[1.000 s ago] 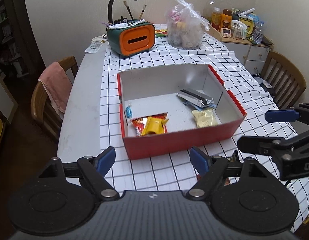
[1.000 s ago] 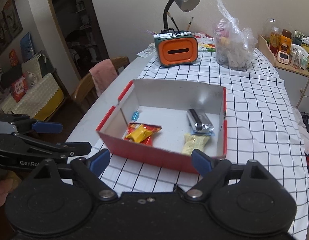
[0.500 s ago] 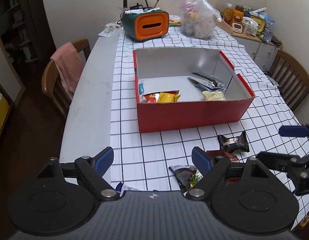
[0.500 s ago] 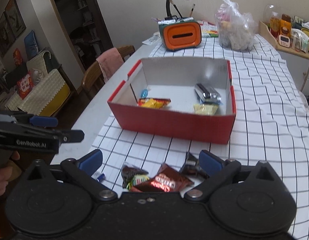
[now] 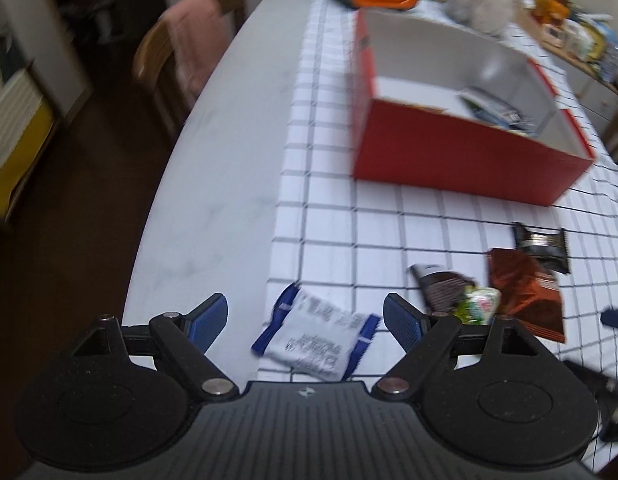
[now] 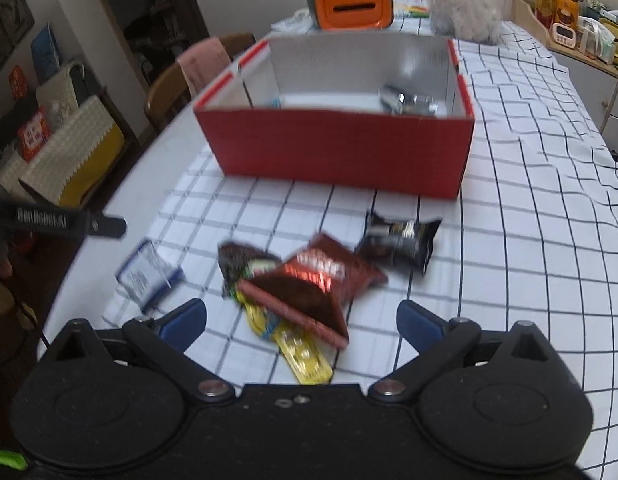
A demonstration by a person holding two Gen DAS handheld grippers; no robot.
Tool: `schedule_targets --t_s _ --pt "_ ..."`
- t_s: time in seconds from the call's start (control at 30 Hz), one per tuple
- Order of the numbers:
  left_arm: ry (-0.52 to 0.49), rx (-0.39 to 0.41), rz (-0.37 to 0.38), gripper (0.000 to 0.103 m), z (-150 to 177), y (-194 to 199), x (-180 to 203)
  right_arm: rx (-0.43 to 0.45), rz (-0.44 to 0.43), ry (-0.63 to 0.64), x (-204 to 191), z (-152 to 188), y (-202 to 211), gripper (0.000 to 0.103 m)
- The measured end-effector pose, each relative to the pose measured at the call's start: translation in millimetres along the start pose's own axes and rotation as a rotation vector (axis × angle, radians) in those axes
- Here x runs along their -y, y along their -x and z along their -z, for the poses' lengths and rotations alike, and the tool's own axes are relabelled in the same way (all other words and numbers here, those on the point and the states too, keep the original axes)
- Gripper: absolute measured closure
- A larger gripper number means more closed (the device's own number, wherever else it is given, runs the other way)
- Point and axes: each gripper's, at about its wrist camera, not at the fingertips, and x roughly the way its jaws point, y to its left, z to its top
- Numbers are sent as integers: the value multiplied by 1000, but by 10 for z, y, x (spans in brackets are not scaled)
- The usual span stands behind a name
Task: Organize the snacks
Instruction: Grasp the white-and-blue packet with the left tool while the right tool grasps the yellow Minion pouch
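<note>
A red box (image 6: 337,152) with white inner walls stands on the checked cloth and holds a silver packet (image 6: 409,102). Loose snacks lie in front of it: a red-brown packet (image 6: 309,284), a yellow one (image 6: 301,352) under it, a black one (image 6: 401,240) and a dark packet with green (image 6: 245,264). My right gripper (image 6: 301,318) hovers over the red-brown packet, its jaws closing but wide apart, pads off it. My left gripper (image 5: 305,316) is open above a white and blue packet (image 5: 317,340) at the cloth's edge; that packet touches neither pad.
An orange tissue box (image 6: 353,6) and a filled plastic bag (image 6: 465,8) stand behind the red box. A chair with a pink towel (image 6: 201,64) is at the table's left side. A shelf of bottles (image 6: 569,20) is at the right.
Both grippers have sunk and drawn back toward the near end of the table. The loose snacks have come into view below them and the box now sits farther off.
</note>
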Motion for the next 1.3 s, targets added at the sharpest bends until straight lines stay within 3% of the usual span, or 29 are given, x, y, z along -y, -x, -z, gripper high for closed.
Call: schedule_targets --t_s 0.3,0.5,0.93,1.3 --pt "207 -148 9 18 79 -349 -135 -74 32 96 -95 228 -300 20" --pt "292 -194 -16 18 59 -492 -145 -88 27 171 -187 302 -448 27" --pt "365 -227 -62 18 -33 -687 -84 -75 51 243 -221 262 -661 39" --pt "400 -236 -74 20 -4 -751 -88 -56 44 250 -281 224 -798 41"
